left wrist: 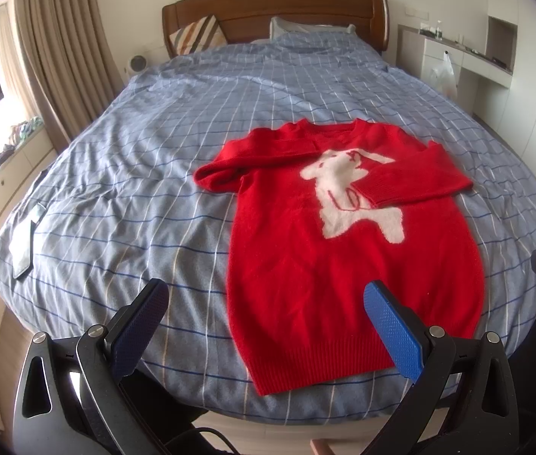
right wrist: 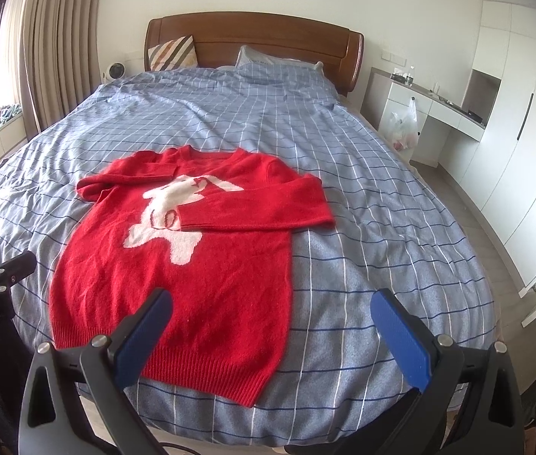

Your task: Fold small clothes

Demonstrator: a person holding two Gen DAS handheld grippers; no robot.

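Sweater (left wrist: 347, 250) lay flat on bed (left wrist: 116, 189), long axis running hem-near to collar-far, both sleeves folded across chest. Left gripper (left wrist: 266, 326) and right gripper (right wrist: 271, 328) both gaped wide, empty, hovering at the hem (left corner nearer left gripper).

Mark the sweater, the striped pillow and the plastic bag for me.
sweater (left wrist: 306, 265): left wrist view, on the plain red body.
striped pillow (right wrist: 173, 53): right wrist view, on its striped face.
plastic bag (right wrist: 406, 125): right wrist view, on its bulging middle.
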